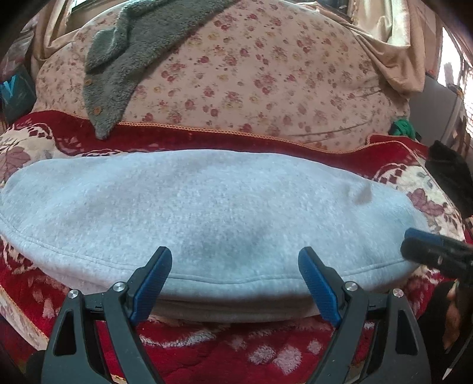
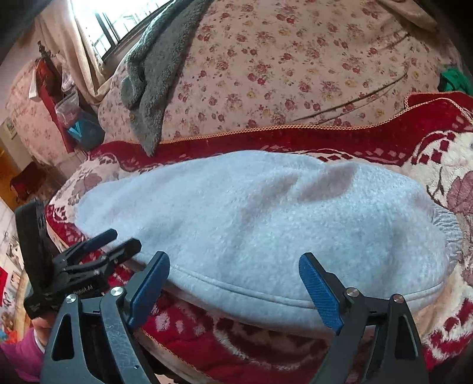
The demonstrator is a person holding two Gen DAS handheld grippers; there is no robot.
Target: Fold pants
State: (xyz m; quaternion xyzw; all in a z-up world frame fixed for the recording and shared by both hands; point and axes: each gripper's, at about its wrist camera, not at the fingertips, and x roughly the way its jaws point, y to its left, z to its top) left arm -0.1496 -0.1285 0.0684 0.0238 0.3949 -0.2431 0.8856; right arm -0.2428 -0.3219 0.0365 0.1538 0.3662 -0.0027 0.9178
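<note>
Light grey fleece pants (image 1: 207,212) lie folded in a long flat bundle on a red and cream floral blanket (image 1: 207,354); they also show in the right wrist view (image 2: 266,221), with the ribbed waistband (image 2: 446,233) at the right end. My left gripper (image 1: 235,260) is open and empty, its blue pads over the near seamed edge. My right gripper (image 2: 233,265) is open and empty above the near edge. The right gripper shows at the right in the left wrist view (image 1: 428,251), and the left gripper shows at the left in the right wrist view (image 2: 118,239).
A pink floral quilt (image 1: 266,73) is heaped behind the pants, with a dark grey fleece garment (image 1: 127,59) draped on it. A green item (image 1: 402,127) and a black item (image 1: 449,174) lie at the right. A window (image 2: 112,23) and cluttered furniture are at the far left.
</note>
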